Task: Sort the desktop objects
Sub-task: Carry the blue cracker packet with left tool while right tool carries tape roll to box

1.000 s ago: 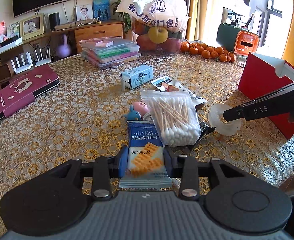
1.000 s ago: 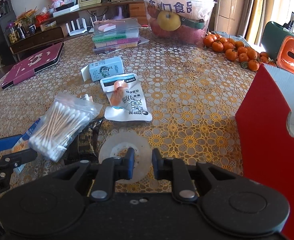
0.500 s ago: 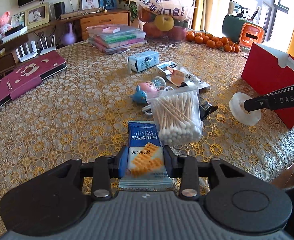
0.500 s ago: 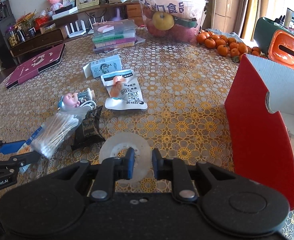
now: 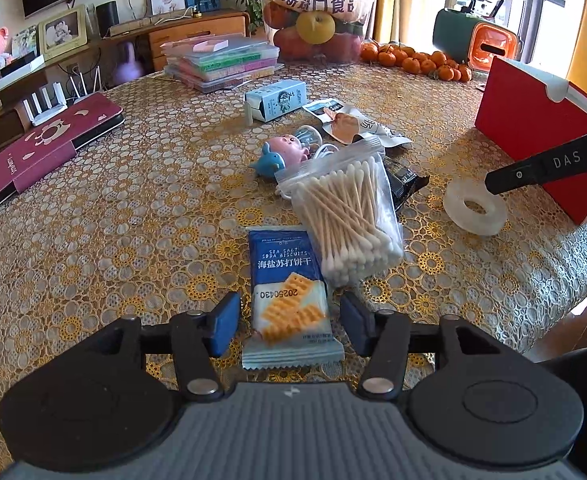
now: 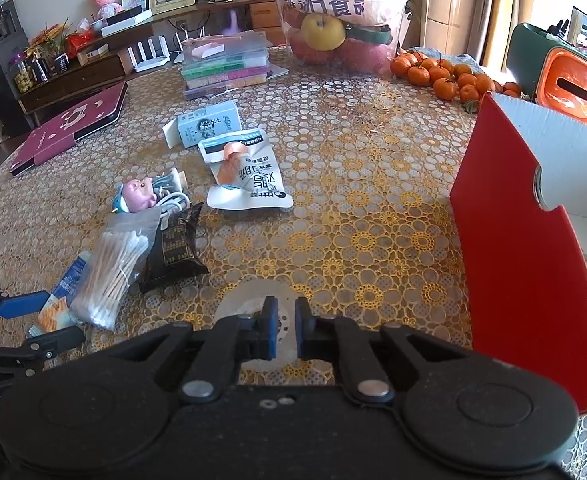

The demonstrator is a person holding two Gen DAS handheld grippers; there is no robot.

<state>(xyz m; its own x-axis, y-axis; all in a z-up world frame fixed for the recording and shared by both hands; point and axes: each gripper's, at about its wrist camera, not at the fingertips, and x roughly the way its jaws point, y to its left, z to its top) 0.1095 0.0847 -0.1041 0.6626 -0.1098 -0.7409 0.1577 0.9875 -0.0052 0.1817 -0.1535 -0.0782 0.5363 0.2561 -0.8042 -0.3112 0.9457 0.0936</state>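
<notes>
At the right of both views stands a red box (image 6: pixel 521 264) with a white lining, open at the top; what is in it is hidden. At the top of the frame a printed plastic bag (image 6: pixel 333 4) holds apples and a yellow pear, with loose tangerines (image 6: pixel 445 74) beside it. A zip bag of cotton swabs (image 5: pixel 349 216) lies mid-table, leaning over a black snack pouch (image 6: pixel 173 248).

The left gripper (image 5: pixel 289 322) has its blue pads spread wide, one on each side of the soda biscuit packet (image 5: pixel 287 296), which lies flat on the lace tablecloth (image 5: pixel 133 208) at lower centre; neither pad touches the wrapper. The swab bag overlaps the packet's upper right corner.

The right gripper (image 6: pixel 283 330) is pinched onto the near rim of a clear tape roll (image 6: pixel 253 300) at lower centre of its view, the pads close together with the rim between them. In the left wrist view the roll (image 5: pixel 475 208) sits at the right, just in front of the red box.

Farther up the table lie a pink and blue toy (image 5: pixel 283 154), a white food sachet (image 6: pixel 245 176) and a pale blue carton (image 5: pixel 275 100).
</notes>
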